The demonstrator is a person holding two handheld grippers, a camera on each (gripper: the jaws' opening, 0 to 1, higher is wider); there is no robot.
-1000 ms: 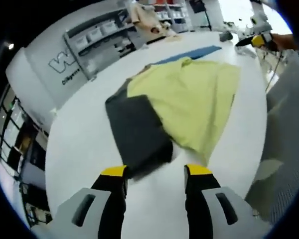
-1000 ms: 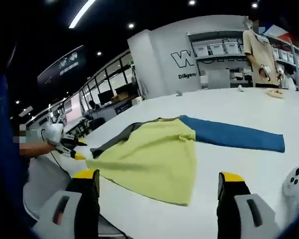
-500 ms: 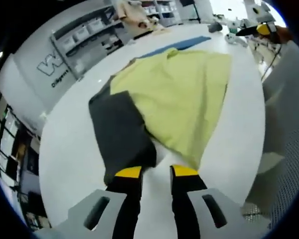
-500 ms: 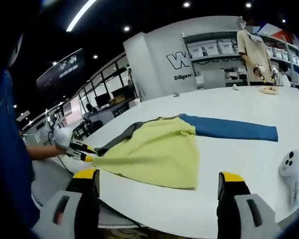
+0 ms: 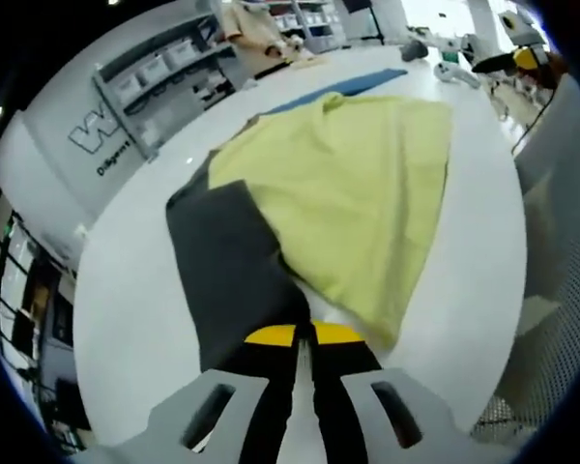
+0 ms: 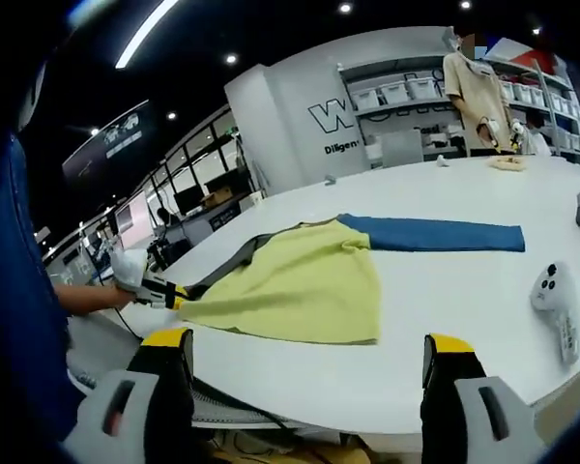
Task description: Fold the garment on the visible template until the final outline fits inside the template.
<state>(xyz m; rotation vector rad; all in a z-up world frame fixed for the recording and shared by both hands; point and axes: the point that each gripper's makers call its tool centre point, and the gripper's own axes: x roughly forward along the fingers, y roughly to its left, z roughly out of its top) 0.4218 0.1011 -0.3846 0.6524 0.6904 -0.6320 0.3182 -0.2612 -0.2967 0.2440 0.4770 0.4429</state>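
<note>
Fingers (image 5: 275,335) of left gripper (image 5: 304,334) being pressed together on grey sleeve (image 5: 234,261), right gripper (image 6: 307,348) being held apart above white surface (image 6: 445,290), yellow garment (image 6: 300,285) being spread flat.

right gripper (image 6: 304,362) jaws wide open, hanging off the table (image 6: 445,290) edge. garment (image 6: 309,275) lies ahead, left gripper (image 6: 169,295) pinching its corner far left.

Left hand-held gripper (image 5: 304,335): grey body, black jaws, yellow tips. Right hand-held gripper (image 6: 309,356): same colours. Blue sleeve (image 6: 19,319), white glove (image 6: 128,267).
</note>
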